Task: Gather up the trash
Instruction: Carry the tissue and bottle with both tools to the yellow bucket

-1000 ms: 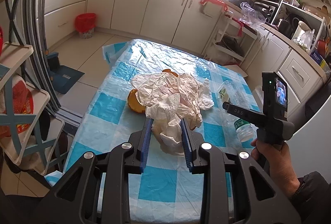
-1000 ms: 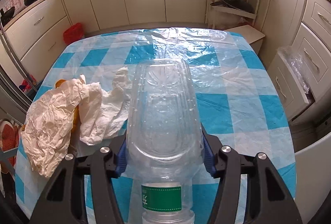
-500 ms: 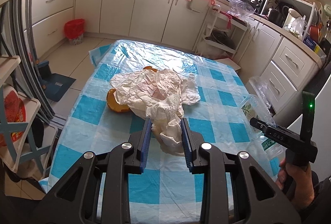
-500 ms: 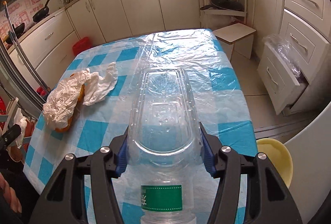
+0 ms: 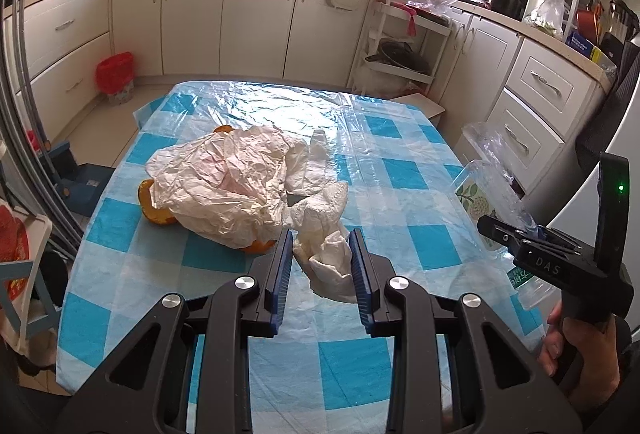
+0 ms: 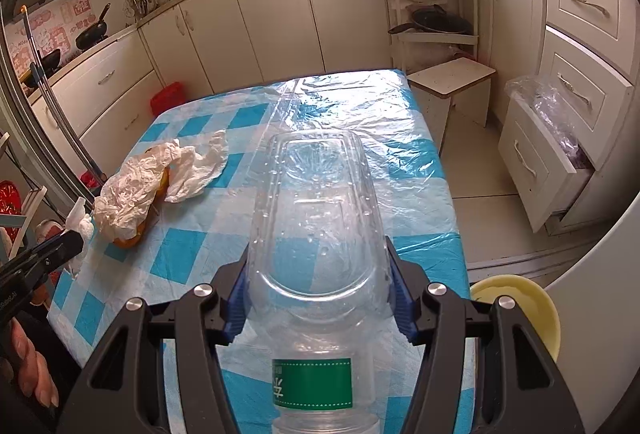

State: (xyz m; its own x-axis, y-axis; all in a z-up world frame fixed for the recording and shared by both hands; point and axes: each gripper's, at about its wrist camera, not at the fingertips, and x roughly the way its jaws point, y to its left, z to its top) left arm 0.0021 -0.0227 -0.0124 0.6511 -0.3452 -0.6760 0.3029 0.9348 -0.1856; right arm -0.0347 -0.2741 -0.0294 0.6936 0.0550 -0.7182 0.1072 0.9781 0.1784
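My left gripper (image 5: 319,250) is shut on a crumpled white tissue (image 5: 326,254), held just above the table. A big crumpled paper wrapper (image 5: 224,189) lies behind it over orange peel (image 5: 154,211). My right gripper (image 6: 318,270) is shut on a clear plastic bottle (image 6: 316,234) with a green label, held over the table's near right edge. The bottle and right gripper also show at the right of the left wrist view (image 5: 532,254). The wrapper shows in the right wrist view (image 6: 132,193) at the left.
The table (image 5: 400,169) has a blue-and-white checked cloth under clear plastic. A yellow bin (image 6: 516,308) stands on the floor off the table's right corner. A red bin (image 5: 115,73) stands by the far cabinets. A small stool (image 6: 452,81) and an open drawer (image 6: 540,169) are at the right.
My left gripper pulled the tissue back and away from the wrapper pile. My right gripper carried the bottle back and to the right, toward the table's edge; the yellow bin came into view.
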